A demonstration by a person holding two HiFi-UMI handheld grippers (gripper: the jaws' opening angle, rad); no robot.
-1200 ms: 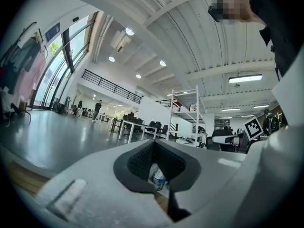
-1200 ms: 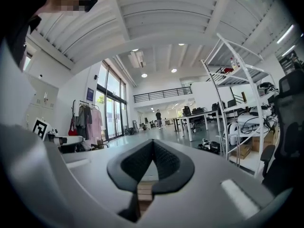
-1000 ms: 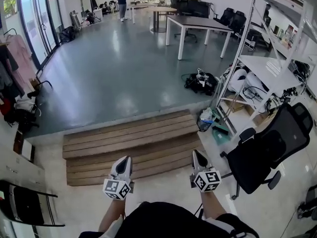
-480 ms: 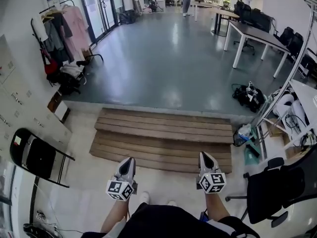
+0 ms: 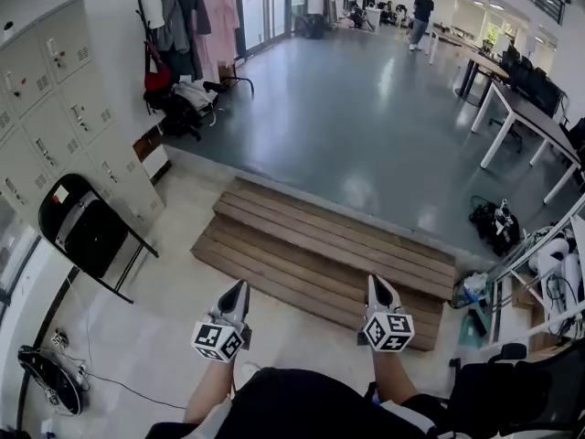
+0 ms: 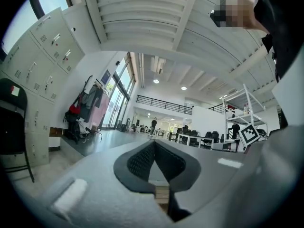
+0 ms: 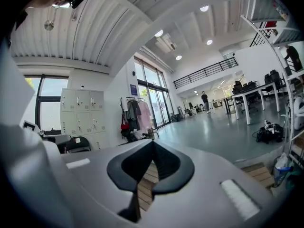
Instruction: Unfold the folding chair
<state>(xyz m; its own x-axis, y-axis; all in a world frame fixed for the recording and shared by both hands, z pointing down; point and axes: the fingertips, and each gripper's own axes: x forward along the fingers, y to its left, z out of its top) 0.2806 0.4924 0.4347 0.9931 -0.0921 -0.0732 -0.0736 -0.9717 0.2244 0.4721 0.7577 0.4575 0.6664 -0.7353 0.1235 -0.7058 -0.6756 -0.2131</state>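
The folding chair (image 5: 90, 236) leans, apparently folded flat, against the lockers (image 5: 55, 108). The left gripper (image 5: 239, 289) and right gripper (image 5: 374, 283) are both closed on nothing, side by side, well apart from the lockers.

One folding chair (image 5: 87, 236) (black), two claws (image 5: 239, 284) (image 5: 373, 280), two wooden steps (image 5: 340, 232) (image 5: 291, 277)

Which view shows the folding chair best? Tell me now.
Head view: the folding chair shows nearly whole, folded, standing by the lockers. The left gripper view cuts it off at the picture's left edge; the right gripper view shows it small and partly hidden.
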